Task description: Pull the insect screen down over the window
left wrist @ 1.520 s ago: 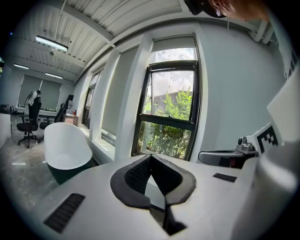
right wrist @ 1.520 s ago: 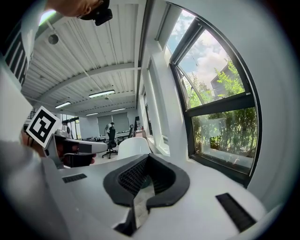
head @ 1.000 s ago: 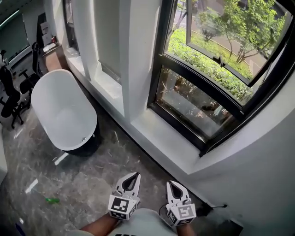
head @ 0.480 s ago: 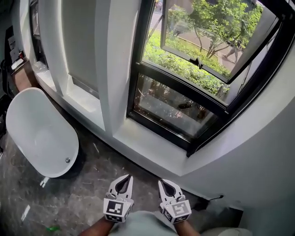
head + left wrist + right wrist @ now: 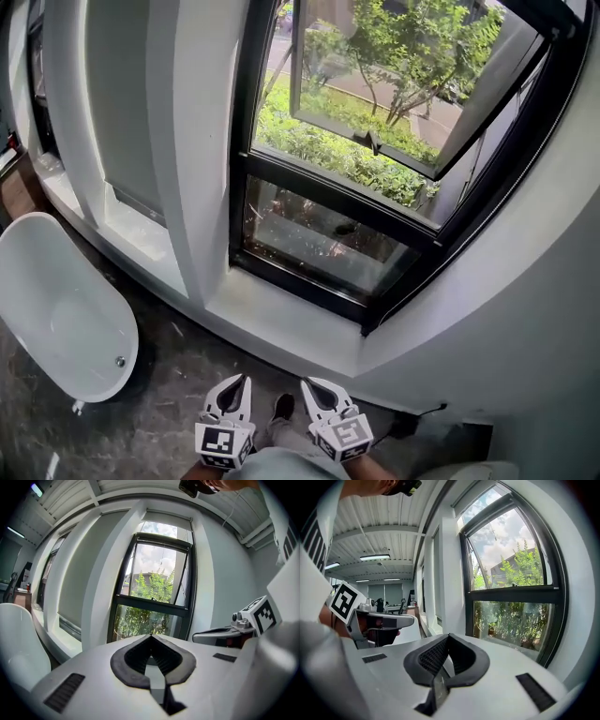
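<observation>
The person is standing on the marbled floor facing the window, holding both tools low and side by side near the bottom edge of the head view. The left tool is pointing toward the white windowsill, its jaws pressed together with nothing between them. The right tool is sitting just beside it, jaws likewise pressed together and empty. Both are well apart from the window.

The window is black-framed and is sitting in a white recess, with a white pillar to its left. Its upper sash is standing pushed outward, with trees and hedges showing beyond it, and the lower pane is closed. The insect screen cannot be made out in any view.

A white bathtub is sitting on the floor at the left, well apart from the tools. A dark shoe is showing between the two tools.
</observation>
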The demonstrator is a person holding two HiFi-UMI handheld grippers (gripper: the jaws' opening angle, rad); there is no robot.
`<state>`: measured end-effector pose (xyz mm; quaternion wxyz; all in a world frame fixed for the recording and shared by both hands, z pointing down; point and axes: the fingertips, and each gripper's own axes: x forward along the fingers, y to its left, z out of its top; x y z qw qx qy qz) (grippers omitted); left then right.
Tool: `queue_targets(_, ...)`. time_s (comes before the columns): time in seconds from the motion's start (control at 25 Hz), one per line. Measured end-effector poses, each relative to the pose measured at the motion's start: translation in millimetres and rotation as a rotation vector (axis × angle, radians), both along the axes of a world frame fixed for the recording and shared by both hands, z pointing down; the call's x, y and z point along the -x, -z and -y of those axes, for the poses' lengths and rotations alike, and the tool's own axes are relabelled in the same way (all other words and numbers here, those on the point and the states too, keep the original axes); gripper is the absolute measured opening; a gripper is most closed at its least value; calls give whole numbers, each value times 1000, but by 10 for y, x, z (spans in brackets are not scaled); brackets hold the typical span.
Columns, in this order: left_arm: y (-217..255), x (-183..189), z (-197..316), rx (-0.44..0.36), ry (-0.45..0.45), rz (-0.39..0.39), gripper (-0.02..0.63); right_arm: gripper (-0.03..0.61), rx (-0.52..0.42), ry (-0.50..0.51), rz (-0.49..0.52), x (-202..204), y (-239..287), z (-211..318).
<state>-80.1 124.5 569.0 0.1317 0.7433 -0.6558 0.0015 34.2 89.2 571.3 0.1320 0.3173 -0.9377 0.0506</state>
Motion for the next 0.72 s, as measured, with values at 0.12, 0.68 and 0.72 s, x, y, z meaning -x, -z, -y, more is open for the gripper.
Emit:
queue_targets(0.12,21,56,270,0,13,10,12,-3,-4,12,17,62,-22,303)
queue_targets(0.68,434,-31,2014,-36,-3,88,12,-4,-87,49,71,-60,357,2067)
queue_targets(0.72,479,-35,2105,-43,-6,102,12,-4,-102,44,67,-78,416,2153)
